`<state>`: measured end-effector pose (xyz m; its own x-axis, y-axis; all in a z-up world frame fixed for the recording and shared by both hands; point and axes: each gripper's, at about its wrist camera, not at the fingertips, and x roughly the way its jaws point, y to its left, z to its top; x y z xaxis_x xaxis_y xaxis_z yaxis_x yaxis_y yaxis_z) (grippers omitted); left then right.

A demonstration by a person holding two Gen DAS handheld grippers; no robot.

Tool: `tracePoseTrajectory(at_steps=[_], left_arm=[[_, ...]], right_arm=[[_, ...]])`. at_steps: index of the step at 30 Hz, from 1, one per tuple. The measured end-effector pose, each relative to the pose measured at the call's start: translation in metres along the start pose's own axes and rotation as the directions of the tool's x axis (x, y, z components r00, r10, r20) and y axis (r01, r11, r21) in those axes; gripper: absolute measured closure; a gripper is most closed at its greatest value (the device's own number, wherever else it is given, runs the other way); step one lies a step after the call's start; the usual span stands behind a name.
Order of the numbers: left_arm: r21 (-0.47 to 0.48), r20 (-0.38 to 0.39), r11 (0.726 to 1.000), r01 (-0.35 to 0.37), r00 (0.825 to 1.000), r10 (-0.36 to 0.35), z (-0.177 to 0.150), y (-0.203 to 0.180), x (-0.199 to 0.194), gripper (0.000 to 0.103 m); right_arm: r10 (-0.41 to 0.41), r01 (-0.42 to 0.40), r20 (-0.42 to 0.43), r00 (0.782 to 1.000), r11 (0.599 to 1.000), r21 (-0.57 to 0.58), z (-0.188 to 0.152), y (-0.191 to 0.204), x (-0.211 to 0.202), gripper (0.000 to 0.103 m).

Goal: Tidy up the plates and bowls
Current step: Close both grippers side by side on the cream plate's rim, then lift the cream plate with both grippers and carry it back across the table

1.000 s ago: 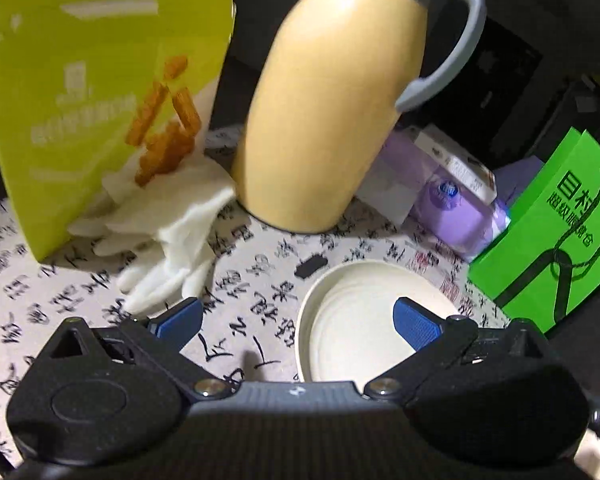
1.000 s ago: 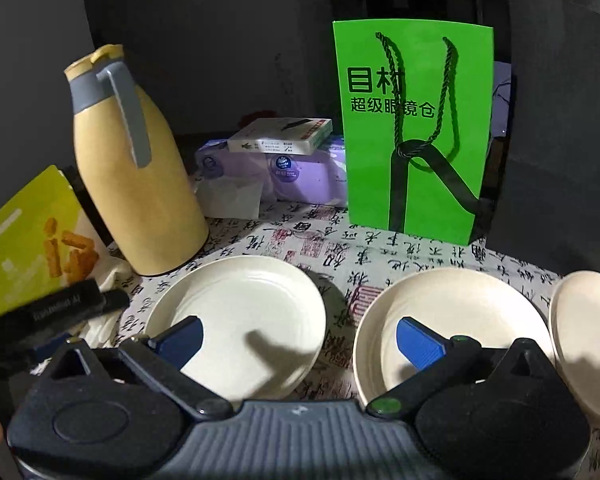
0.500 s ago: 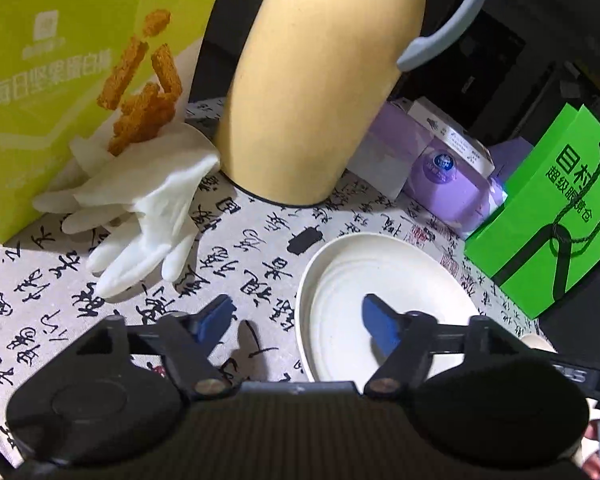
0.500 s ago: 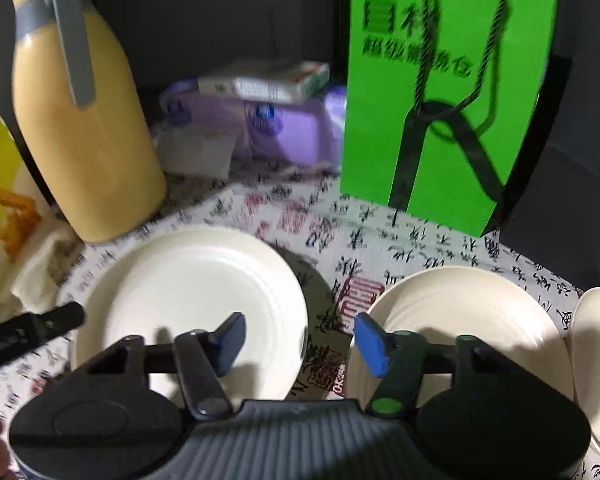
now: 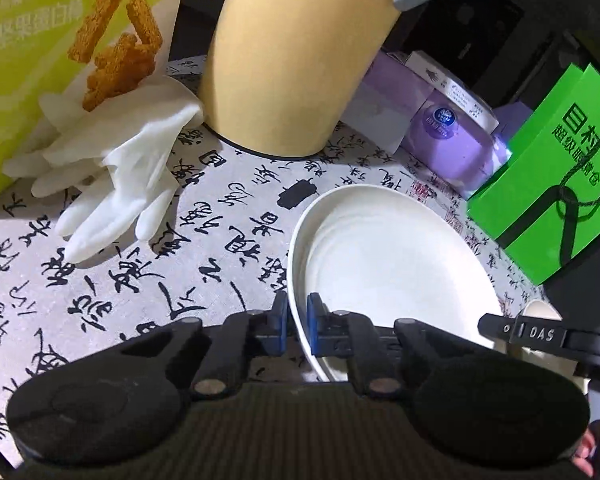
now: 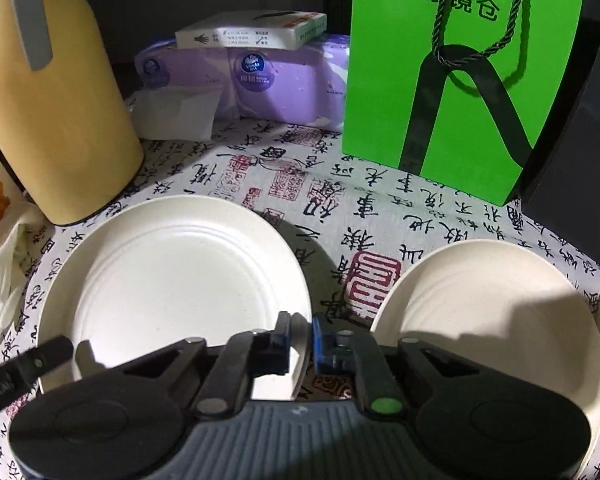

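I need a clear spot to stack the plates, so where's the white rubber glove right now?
In the left wrist view, the white rubber glove lies on the calligraphy tablecloth at left, against the snack bag and beside the yellow jug, apart from the plate.

matt cream plate (image 6: 172, 276), printed cloth table cover (image 6: 380, 208), glossy green paper bag (image 6: 460, 80)
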<state>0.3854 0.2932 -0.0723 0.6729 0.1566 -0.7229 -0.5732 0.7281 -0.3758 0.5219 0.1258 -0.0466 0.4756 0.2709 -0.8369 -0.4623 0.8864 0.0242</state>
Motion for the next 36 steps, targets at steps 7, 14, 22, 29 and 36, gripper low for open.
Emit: tracePoseTrajectory(at_steps=[7,14,22,29,36], left_arm=[[0.02,0.037,1.0,-0.015,0.999,0.014,-0.001,-0.003,-0.003,0.093],[0.054,0.104,0.998,-0.031,0.994,0.025,-0.002,-0.008,-0.012,0.093],[0.056,0.167,0.998,-0.021,0.986,0.011,-0.002,-0.01,-0.027,0.093],[0.062,0.22,0.998,-0.013,0.976,-0.001,-0.001,-0.013,-0.041,0.093],[0.078,0.276,0.997,0.023,0.96,-0.044,-0.003,-0.017,-0.06,0.093]], right_arm=[[-0.01,0.011,0.035,0.999,1.0,-0.026,-0.002,0.003,-0.003,0.095],[-0.002,0.007,0.094,0.996,0.998,-0.056,-0.005,0.008,-0.015,0.095],[0.01,0.001,0.16,0.987,0.998,-0.067,-0.007,0.01,-0.033,0.096],[0.022,-0.005,0.223,0.975,0.997,-0.08,-0.011,0.013,-0.056,0.096],[0.038,-0.017,0.295,0.955,0.997,-0.072,-0.017,0.009,-0.081,0.096]])
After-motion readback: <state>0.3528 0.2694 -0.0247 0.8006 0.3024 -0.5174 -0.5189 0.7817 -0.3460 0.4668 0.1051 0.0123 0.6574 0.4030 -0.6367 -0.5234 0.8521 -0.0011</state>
